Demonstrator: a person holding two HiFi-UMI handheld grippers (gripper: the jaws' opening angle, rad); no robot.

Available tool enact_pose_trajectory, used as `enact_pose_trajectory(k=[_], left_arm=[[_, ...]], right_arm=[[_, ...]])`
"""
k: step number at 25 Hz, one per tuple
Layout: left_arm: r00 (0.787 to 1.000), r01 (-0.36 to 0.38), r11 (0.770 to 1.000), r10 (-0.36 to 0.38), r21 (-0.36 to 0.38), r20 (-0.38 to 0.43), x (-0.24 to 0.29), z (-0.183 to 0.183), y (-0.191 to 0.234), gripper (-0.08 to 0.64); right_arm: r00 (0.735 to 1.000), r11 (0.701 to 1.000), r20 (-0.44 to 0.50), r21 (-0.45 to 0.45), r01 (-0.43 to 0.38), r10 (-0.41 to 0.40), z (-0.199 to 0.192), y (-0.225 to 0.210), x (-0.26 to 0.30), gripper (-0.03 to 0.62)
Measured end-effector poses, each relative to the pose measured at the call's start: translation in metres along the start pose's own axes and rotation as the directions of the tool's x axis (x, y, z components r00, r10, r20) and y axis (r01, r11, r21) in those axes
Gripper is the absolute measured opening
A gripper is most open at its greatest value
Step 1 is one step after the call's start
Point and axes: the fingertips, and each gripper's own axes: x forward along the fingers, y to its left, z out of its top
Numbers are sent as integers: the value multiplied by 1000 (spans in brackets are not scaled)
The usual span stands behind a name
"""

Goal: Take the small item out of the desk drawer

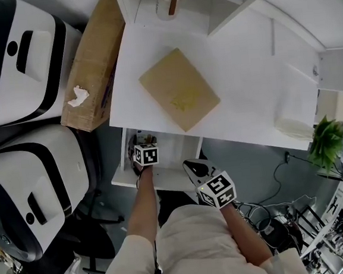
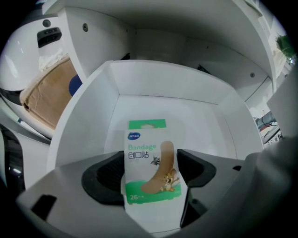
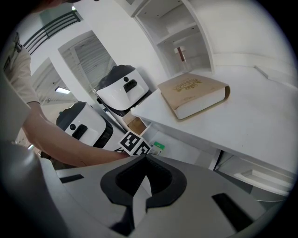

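A small white and green bandage packet (image 2: 150, 158) stands upright between the jaws of my left gripper (image 2: 151, 171), which is shut on it. It hangs just over the open white desk drawer (image 2: 163, 88), whose bottom shows nothing else. In the head view the left gripper (image 1: 144, 146) reaches under the desk edge into the drawer (image 1: 126, 180). My right gripper (image 1: 194, 168) hovers beside it, to the right, outside the drawer. Its jaws (image 3: 145, 160) are shut with nothing held. From the right gripper view the packet's green edge (image 3: 159, 146) peeks past the left gripper's marker cube (image 3: 135, 144).
A tan book (image 1: 179, 89) lies on the white desk top (image 1: 244, 85). A cardboard box (image 1: 93, 62) stands left of the desk beside two large white and black machines (image 1: 33, 187). A shelf unit (image 1: 171, 2) rises at the desk's back. Cables and a plant (image 1: 327, 140) are at right.
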Motion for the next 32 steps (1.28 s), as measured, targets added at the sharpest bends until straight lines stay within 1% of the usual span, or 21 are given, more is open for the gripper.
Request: enact_pose_trajectory(k=[6, 11, 17, 27, 32], left_arm=[[1000, 3, 999, -3, -35, 6, -2, 3, 4, 360], [1000, 28, 998, -27, -62, 11, -10, 6, 3, 359], [997, 36, 996, -29, -81, 78, -37, 21, 6, 359], [985, 49, 998, -42, -40, 170, -95, 43, 11, 359], [978, 51, 999, -48, -11, 201, -112, 47, 11, 360]], right_arm=[[1000, 1000, 15, -1, 9, -9, -1, 4, -3, 25], [999, 1000, 31, -10, 12, -12, 0, 10, -6, 25], [998, 1000, 64, -16, 19, -18, 4, 19, -7, 25], [990, 998, 134, -32, 45, -40, 21, 41, -15, 25], [984, 997, 165, -31, 68, -62, 25, 46, -21, 25]])
